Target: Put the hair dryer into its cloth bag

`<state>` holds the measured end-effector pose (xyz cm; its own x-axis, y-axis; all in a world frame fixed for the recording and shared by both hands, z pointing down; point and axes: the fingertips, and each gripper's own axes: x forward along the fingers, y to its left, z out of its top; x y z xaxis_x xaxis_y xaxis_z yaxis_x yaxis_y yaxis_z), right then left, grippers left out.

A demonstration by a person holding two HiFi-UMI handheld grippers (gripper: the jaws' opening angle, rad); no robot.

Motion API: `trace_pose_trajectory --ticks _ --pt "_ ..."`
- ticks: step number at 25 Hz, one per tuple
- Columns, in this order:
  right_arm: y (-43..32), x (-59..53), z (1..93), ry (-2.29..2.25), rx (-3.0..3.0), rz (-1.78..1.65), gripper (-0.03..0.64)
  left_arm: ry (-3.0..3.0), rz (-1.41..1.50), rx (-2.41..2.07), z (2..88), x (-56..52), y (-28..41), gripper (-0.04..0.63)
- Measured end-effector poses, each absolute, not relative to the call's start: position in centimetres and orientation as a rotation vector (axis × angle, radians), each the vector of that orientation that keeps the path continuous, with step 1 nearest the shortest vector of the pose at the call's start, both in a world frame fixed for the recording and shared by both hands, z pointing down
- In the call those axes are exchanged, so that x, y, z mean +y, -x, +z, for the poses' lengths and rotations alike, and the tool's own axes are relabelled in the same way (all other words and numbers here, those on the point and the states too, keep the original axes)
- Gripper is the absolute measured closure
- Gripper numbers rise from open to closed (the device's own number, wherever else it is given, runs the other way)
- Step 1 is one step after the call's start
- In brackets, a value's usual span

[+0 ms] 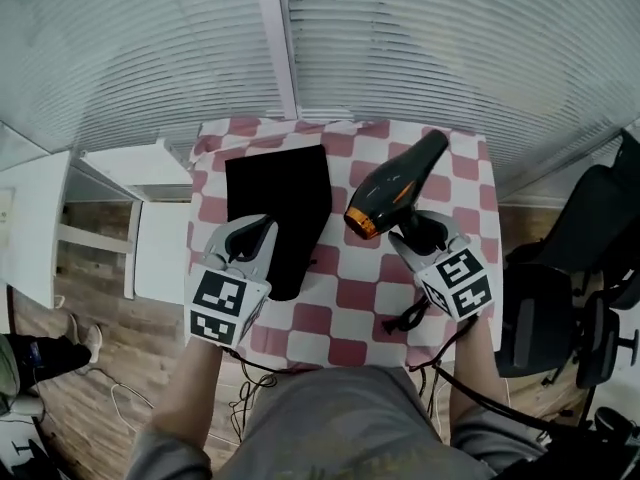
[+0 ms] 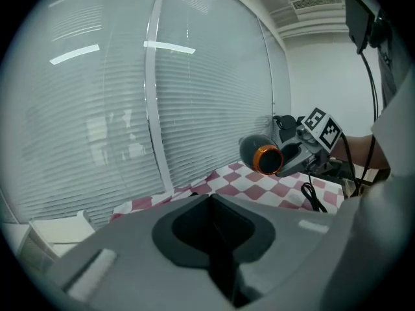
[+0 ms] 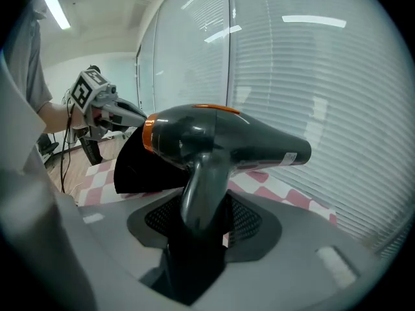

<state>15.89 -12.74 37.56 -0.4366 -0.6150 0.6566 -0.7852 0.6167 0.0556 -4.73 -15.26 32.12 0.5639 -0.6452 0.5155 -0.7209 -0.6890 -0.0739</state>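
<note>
- Far left, off the tabletop (image 1: 350, 290), there's a white shelf unit (image 1: 100, 183) on the wood floor, pretty much out of the action.
- The left hand-held gripper (image 1: 257, 236) sits over the near-left part of the checked red-and-white tabletop. Its jaws are pinched together on the near edge of the cloth bag (image 1: 285, 193).
- From the right gripper view you can see the black cloth rising from the tabletop right up to that gripper's tips.
- The bag itself is plain black and lies flat toward the back left of the tabletop. Only the near end is pulled up and narrowed where it's gripped.
- The hair dryer (image 1: 400, 178) is just right of the bag, near it but not touching. It's black with an orange ring (image 1: 360, 223) on one end, and that ringed end faces the bag and the left hand-held gripper. It's up in the air, clear of the tabletop.
- The right hand-held gripper (image 1: 420, 233) has the dryer by its handle. The jaws are clamped on either side of the handle, which stands up between them with the barrel lying across the top.
- The dryer's black cord (image 1: 408, 318) trails over the near-right edge of the tabletop.
- Far right there's a dark office chair (image 1: 560, 278), and closed white blinds (image 1: 450, 48) run across the whole back.
</note>
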Motion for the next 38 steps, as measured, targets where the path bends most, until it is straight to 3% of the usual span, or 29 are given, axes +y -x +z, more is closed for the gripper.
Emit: trace_pose_trajectory --ticks 20,38 --pt "-6.5 -4.3 33.2 -0.969 -2.216 0.152 0.4 -2.76 0.665 -0.999 30.6 -13.7 5.9 0.58" --pt "0.7 9.8 38.8 -0.182 -2.358 0.139 0.399 -2.628 0.72 -1.171 32.7 -9.7 8.1 0.58"
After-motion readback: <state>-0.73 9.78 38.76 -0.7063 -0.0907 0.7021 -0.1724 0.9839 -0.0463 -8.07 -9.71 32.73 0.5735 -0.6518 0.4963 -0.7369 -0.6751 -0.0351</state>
